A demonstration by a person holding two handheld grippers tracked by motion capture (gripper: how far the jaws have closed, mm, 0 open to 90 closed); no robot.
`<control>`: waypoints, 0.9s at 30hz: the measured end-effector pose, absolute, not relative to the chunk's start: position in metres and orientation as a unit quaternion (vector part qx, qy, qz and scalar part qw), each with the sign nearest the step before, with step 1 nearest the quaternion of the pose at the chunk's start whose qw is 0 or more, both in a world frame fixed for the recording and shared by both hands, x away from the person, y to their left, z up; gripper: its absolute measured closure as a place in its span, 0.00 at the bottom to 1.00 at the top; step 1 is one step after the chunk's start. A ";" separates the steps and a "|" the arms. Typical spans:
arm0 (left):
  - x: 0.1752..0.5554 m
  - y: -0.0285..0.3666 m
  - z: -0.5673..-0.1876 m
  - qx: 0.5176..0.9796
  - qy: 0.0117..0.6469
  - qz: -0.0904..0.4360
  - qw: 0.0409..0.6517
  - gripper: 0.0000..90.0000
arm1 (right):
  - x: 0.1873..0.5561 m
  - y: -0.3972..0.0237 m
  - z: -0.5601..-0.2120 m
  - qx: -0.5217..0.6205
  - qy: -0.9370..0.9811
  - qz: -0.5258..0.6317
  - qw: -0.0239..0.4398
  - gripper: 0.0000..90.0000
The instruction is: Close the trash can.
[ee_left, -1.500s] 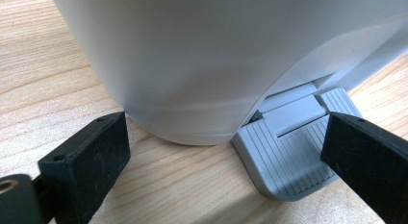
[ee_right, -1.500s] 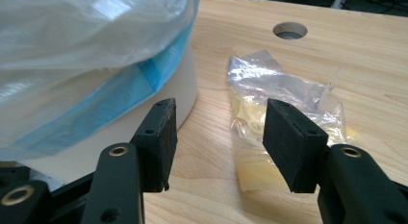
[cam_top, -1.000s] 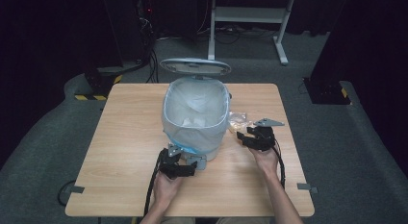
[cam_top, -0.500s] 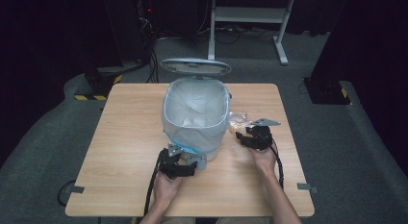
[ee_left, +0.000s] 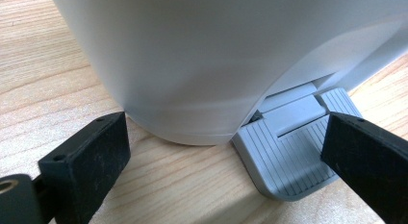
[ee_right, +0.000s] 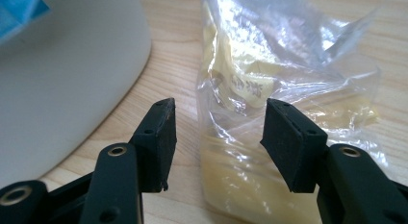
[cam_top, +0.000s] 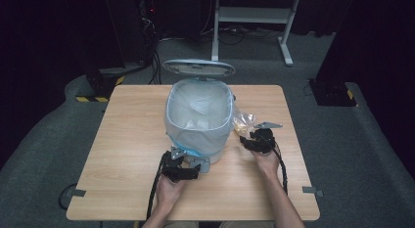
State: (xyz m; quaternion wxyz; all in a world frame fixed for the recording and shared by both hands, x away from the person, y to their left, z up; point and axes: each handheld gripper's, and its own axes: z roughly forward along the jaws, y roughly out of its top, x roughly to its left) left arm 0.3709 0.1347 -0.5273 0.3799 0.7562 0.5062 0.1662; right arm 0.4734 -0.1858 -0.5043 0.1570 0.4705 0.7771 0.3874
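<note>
Your bin (cam_top: 198, 121) stands mid-table, lid (cam_top: 198, 67) up at the far edge, with bare table (cam_top: 127, 140) wide to its left and a narrower strip to its right. Your left gripper (cam_top: 188, 164) sits at the bin's foot, jaws spread wide, one before the bin wall (ee_left: 192, 65), the other over the grey pedal (ee_left: 288, 156); whether it presses the pedal you cannot tell. Your right gripper (ee_right: 216, 137) has its jaws open around the near end of the bag (ee_right: 269, 89), pads not yet pressing. The bag lies just right of the bin, clear and crumpled, with yellow contents and print showing through.
</note>
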 end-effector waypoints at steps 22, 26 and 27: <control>0.371 0.135 -0.527 0.756 0.506 0.166 0.380 0.03 | 0.472 -0.179 -0.520 0.472 0.786 0.365 0.162 0.55; 0.371 0.135 -0.527 0.756 0.506 0.166 0.380 0.04 | 0.471 -0.178 -0.520 0.468 0.790 0.361 0.167 0.59; 0.371 0.135 -0.527 0.756 0.506 0.166 0.380 0.04 | 0.470 -0.177 -0.519 0.467 0.790 0.360 0.166 0.61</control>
